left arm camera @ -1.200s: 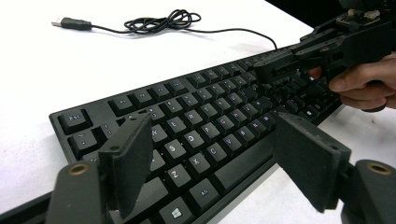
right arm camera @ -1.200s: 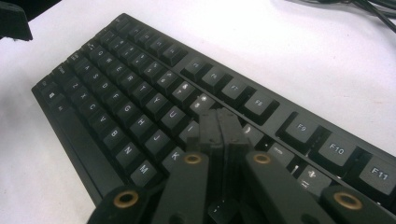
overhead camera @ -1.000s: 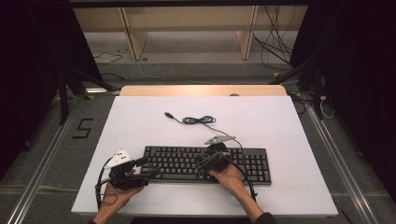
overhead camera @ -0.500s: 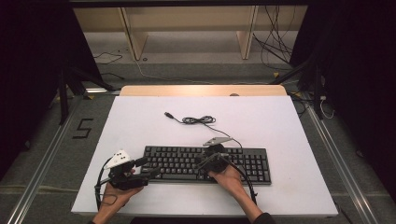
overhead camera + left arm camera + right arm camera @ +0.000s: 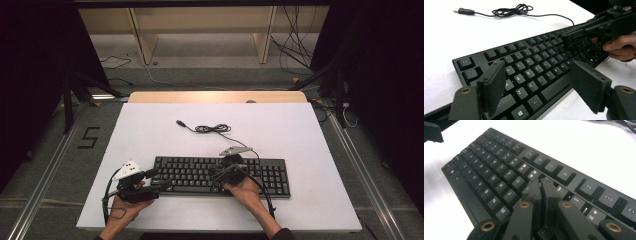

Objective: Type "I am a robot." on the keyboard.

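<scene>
Keyboard (image 5: 220,175) lies under both grippers, left gripper (image 5: 541,87) spread, right gripper (image 5: 541,188) closed.

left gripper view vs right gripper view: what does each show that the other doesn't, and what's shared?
Left gripper view alone: the coiled cable with its USB plug, the left gripper with jaws wide apart, and the hand holding the right gripper. Right gripper view alone: F-key row labels, its jaws closed together over the keys. Shared: the black keyboard on the white table.

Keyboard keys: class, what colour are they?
Black, with pale legends, on the keyboard; clearest in the left gripper view.
</scene>
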Action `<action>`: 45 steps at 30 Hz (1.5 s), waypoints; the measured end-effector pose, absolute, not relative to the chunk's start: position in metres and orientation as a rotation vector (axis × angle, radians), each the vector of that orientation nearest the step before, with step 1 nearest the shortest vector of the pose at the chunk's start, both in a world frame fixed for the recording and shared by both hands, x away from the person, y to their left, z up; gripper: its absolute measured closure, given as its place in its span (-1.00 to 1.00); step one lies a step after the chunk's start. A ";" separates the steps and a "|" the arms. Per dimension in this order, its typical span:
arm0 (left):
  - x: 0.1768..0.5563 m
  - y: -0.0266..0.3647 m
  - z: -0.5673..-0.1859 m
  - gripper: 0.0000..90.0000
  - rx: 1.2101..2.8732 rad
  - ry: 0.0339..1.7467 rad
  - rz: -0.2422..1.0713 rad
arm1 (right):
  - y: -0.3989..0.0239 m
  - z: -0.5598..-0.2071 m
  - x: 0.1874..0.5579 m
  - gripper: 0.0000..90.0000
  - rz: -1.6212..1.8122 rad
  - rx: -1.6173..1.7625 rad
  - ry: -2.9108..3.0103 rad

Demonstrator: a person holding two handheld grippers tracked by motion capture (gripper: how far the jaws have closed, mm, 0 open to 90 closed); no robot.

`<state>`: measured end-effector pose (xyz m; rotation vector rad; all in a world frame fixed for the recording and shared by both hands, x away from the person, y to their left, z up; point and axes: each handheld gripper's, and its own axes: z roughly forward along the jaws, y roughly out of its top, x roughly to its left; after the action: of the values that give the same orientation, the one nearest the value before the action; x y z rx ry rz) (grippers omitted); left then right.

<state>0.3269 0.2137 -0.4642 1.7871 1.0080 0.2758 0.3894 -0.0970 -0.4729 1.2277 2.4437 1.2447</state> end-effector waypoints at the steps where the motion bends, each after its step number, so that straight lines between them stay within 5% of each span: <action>1: 0.327 0.214 -0.464 -0.37 1.787 1.008 0.276 | -0.097 -0.473 0.389 0.93 1.247 1.227 2.443; 13: 0.328 0.213 -0.464 -0.37 1.784 1.012 0.277 | -0.098 -0.469 0.385 0.85 1.286 1.206 2.444; 25: 0.330 0.214 -0.464 -0.37 1.782 1.019 0.263 | -0.098 -0.464 0.380 0.49 1.334 1.175 2.458; 45: 0.334 0.212 -0.464 -0.37 1.779 1.033 0.256 | -0.096 -0.459 0.370 0.19 1.385 1.131 2.475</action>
<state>0.3338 0.2122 -0.4644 1.7792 1.0329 0.2562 0.3698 -0.0956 -0.4587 1.1306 2.4754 1.3850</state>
